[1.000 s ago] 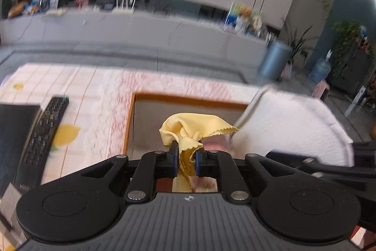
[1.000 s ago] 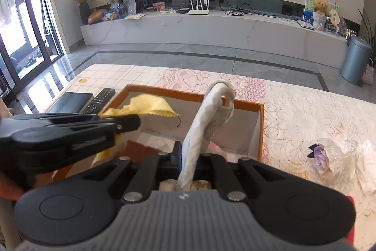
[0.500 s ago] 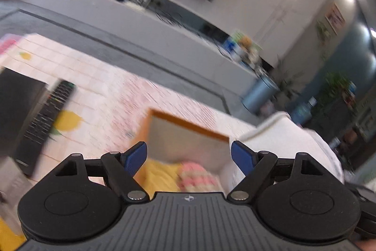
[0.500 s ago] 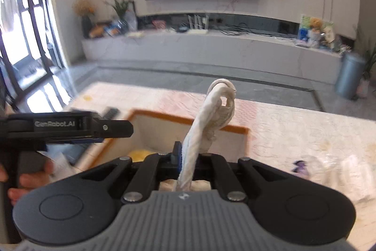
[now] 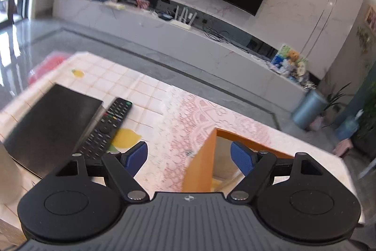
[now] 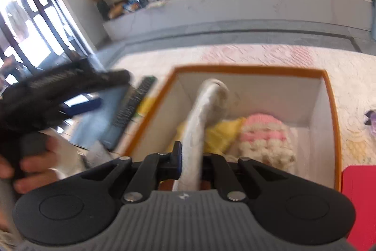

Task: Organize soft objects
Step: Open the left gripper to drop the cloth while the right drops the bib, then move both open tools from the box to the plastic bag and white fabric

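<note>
An orange-rimmed box [image 6: 249, 69] stands on the lace-covered table; its left corner shows in the left wrist view [image 5: 211, 140]. Inside lie a yellow cloth [image 6: 221, 133] and a pink and cream knitted item [image 6: 265, 133]. My right gripper [image 6: 190, 157] is shut on a white cloth [image 6: 199, 124] and holds it over the box. My left gripper [image 5: 189, 158] is open and empty, to the left of the box; it also shows blurred in the right wrist view [image 6: 58, 91].
A black remote [image 5: 105, 128] and a flat black device [image 5: 51, 124] lie left of the box. A purple flower in clear wrap [image 6: 370, 115] lies to the right. A red object [image 6: 359, 201] is at the near right.
My left gripper opened, dropped the yellow cloth into the box and pulled away to the left. My right gripper tilted down over the box, still holding the white cloth.
</note>
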Tool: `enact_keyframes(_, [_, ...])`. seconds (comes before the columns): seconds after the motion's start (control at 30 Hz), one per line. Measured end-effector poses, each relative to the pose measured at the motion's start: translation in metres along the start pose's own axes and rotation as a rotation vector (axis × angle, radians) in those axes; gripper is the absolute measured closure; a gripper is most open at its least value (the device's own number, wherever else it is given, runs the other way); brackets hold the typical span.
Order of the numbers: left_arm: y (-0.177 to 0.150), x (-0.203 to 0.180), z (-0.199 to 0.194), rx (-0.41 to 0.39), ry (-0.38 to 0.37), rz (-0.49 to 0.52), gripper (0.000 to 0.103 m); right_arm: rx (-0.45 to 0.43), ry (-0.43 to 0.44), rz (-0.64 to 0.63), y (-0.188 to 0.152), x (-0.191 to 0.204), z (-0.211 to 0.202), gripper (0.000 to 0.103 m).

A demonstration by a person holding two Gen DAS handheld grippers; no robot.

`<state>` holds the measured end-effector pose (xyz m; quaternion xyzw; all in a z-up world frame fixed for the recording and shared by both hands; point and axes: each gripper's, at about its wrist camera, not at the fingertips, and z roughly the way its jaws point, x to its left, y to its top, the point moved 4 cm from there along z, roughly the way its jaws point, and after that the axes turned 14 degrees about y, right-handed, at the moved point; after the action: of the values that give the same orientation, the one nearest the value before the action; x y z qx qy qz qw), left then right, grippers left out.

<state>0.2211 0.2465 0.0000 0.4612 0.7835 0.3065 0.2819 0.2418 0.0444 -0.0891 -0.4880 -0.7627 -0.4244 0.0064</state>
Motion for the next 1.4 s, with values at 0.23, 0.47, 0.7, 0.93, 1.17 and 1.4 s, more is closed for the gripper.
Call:
enact_keyframes(0.23, [-0.006,-0.021,-0.005,-0.079,0.056,0.137,0.009,0.079,-0.164,-0.048,-0.013,-0.028,0.005,0.094])
enact_keyframes(0.47, [-0.013,-0.026,-0.007,-0.077,-0.052,0.155,0.009,0.132,-0.359,-0.335,-0.018,-0.011,-0.003,0.035])
enact_keyframes(0.7, [-0.015,-0.028,-0.006,-0.072,-0.033,0.169,0.009,0.028,-0.335,-0.485,-0.008,0.019,-0.048,0.025])
enact_keyframes(0.93, [-0.017,-0.029,-0.011,-0.092,-0.021,0.198,0.009,0.125,-0.182,-0.378,0.001,0.016,-0.031,0.07])
enact_keyframes(1.17, [-0.021,-0.033,-0.009,-0.043,-0.096,0.22,0.009,0.348,-0.119,-0.229,-0.012,-0.009,0.013,0.096])
enact_keyframes(1.4, [-0.023,-0.035,-0.009,-0.036,-0.106,0.221,0.009,0.454,-0.134,-0.185,-0.017,-0.025,0.043,0.096])
